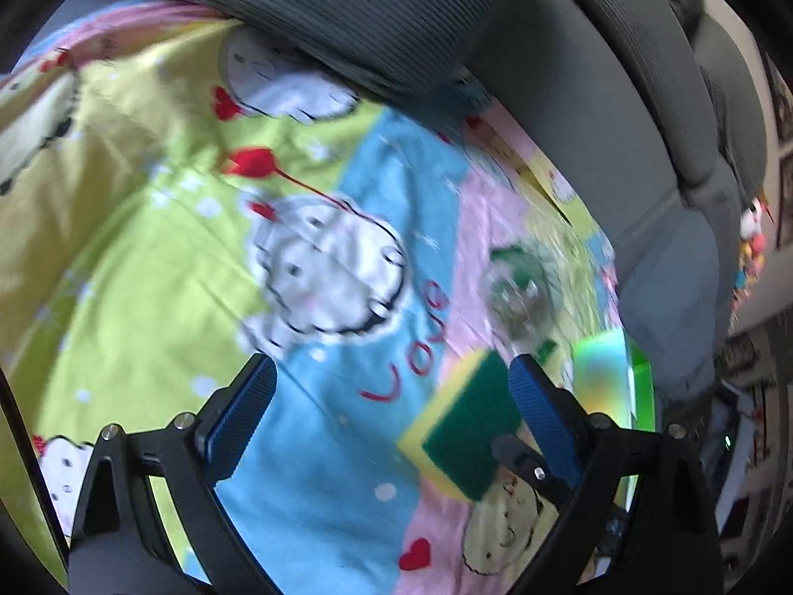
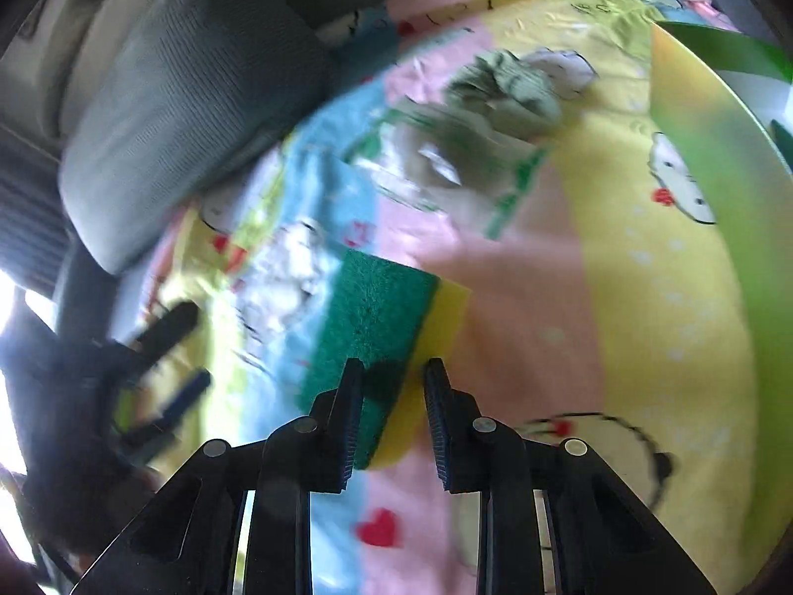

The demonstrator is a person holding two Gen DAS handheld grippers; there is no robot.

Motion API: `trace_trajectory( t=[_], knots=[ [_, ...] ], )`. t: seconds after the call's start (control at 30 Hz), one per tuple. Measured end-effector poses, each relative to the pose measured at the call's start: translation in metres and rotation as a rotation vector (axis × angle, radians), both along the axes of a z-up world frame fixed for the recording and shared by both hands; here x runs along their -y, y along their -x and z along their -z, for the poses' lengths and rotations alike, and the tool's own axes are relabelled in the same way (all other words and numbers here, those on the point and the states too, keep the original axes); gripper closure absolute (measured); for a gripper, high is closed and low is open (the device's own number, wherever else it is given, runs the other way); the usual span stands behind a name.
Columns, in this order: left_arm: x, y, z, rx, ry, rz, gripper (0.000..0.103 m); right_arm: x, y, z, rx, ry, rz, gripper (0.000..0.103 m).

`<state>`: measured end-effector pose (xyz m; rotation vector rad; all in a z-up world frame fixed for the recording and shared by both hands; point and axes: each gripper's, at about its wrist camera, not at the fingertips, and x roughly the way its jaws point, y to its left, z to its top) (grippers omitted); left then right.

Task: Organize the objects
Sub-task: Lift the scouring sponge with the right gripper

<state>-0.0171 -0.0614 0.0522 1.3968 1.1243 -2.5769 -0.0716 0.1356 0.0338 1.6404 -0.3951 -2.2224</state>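
the right gripper (image 2: 391, 377) is clenched on one end of a green and yellow sponge (image 2: 369, 327), its jaws pinched in on the near end of the pad while the rest sticks out ahead over the cartoon bedsheet (image 2: 619, 297). from the left wrist view the same sponge (image 1: 463, 426) shows held up off the sheet with the right tool's fingers behind it. the left gripper (image 1: 391, 386) is released, its blue pads standing wide apart with nothing between them, only sheet below.

as for progress, this looks like an early or middle stage: one item is in hand and in transit, none can be seen put away. a green container (image 2: 704, 99) sits at the right edge of the sheet, and it is my guess that the sponge is meant for it, though its inside is hardly visible, so i cannot say what it already holds. left lying on the sheet, toward the far edge near the grey cushion (image 2: 188, 114), is a crinkled clear packet with green print (image 2: 446, 158) and just beyond it a crumpled grey-green cloth or wrapper (image 2: 510, 84); blur keeps me from naming either better.

counts: one sponge, one packet, one crumpled item, one green container, one grey cushion clearly seen, two grippers. so at least two loose things seem to remain after the sponge.
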Motion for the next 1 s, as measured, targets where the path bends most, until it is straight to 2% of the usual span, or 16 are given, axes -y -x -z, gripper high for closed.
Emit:
trace_trajectory(
  t=[0.1,0.2,0.27,0.37,0.47,0.63,0.8,0.87,0.93,1.0],
  knots=[
    [-0.015,0.006,0.005,0.025,-0.015,0.059,0.009,-0.014,0.006,0.001,0.016,0.031,0.051,0.077],
    [-0.025,0.009,0.006,0.036,0.027,0.082,0.009,-0.022,0.004,-0.006,-0.022,0.051,0.098,0.065],
    [-0.030,0.010,0.008,0.041,0.034,0.102,0.013,-0.027,0.005,-0.009,-0.035,0.088,0.124,0.056],
    [-0.034,0.011,0.012,0.053,0.038,0.122,0.022,-0.033,0.007,-0.007,-0.024,0.174,0.146,0.055],
    [-0.040,0.012,0.018,0.071,0.060,0.156,0.031,-0.034,0.009,-0.001,0.012,0.207,0.148,0.055],
    [-0.047,0.016,0.029,0.105,0.073,0.205,0.044,-0.029,0.012,0.008,0.042,0.198,0.149,0.055],
    [-0.052,0.016,0.029,0.088,0.076,0.237,0.050,-0.025,0.014,0.020,0.085,0.197,0.139,0.055],
    [-0.055,0.016,0.029,0.081,0.100,0.250,0.055,-0.021,0.015,0.026,0.102,0.203,0.127,0.055],
    [-0.059,0.016,0.027,0.064,0.083,0.274,0.061,-0.021,0.015,0.027,0.093,0.212,0.136,0.055],
    [-0.062,0.015,0.025,0.055,0.099,0.283,0.061,-0.023,0.014,0.027,0.096,0.227,0.141,0.055]
  ],
)
